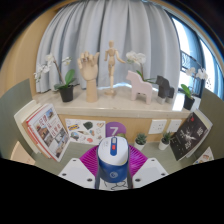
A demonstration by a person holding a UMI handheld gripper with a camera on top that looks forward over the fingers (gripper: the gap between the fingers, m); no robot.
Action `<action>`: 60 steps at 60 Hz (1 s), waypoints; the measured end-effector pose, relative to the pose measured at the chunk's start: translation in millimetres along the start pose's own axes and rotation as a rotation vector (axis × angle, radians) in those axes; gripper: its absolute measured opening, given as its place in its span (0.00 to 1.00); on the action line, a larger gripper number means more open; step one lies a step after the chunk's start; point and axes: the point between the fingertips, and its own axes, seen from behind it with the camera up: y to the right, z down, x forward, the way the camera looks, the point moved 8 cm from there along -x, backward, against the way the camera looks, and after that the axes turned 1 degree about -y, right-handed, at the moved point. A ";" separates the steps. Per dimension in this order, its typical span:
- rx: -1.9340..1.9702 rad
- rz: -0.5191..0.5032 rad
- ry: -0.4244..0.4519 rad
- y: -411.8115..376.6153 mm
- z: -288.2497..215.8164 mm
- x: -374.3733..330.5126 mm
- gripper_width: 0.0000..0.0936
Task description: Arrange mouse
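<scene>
A white and blue mouse [112,160] with an orange scroll wheel sits between my gripper's [112,172] two fingers, pointing away from me. The magenta pads [91,162] press against both of its sides. The mouse is held above the desk, in front of a purple card with the number 7 [115,129]. The fingers' lower parts are hidden below the mouse.
The white desk [90,112] carries a magazine [46,130] on the left, a small plant [140,140] and a black stand [186,136] on the right. A raised shelf at the back holds wooden hand and figure models [100,70], potted orchids [66,88] and a white horse figure [144,88].
</scene>
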 end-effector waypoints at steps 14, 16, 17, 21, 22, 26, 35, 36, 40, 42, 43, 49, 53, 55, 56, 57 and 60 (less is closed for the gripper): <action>0.045 -0.047 -0.179 57.1 81.3 62.6 0.39; 0.056 -0.058 -0.209 57.2 95.0 70.5 0.39; 0.059 -0.062 -0.222 57.7 101.3 74.0 0.39; 0.065 -0.071 -0.272 57.1 126.3 85.0 0.39; 0.067 -0.075 -0.284 56.6 132.1 87.2 0.39; 0.090 -0.083 -0.328 55.0 154.7 94.7 0.39; 0.120 -0.091 -0.292 56.1 163.3 97.1 0.44; 0.108 -0.091 -0.292 56.2 163.8 97.5 0.45; 0.066 -0.086 -0.294 56.1 164.7 98.1 0.50; 0.050 -0.079 -0.289 55.4 165.2 98.8 0.53; 0.045 -0.075 -0.287 55.1 165.5 99.1 0.53; 0.022 -0.071 -0.288 47.7 166.9 97.4 0.68; 0.036 -0.084 -0.323 41.7 165.0 92.8 0.88; 0.038 -0.086 -0.329 40.1 160.7 88.1 0.92; 0.038 -0.084 -0.326 39.8 157.6 85.1 0.92; 0.040 -0.079 -0.324 39.9 154.3 80.9 0.92; 0.054 -0.079 -0.309 37.1 140.5 64.4 0.92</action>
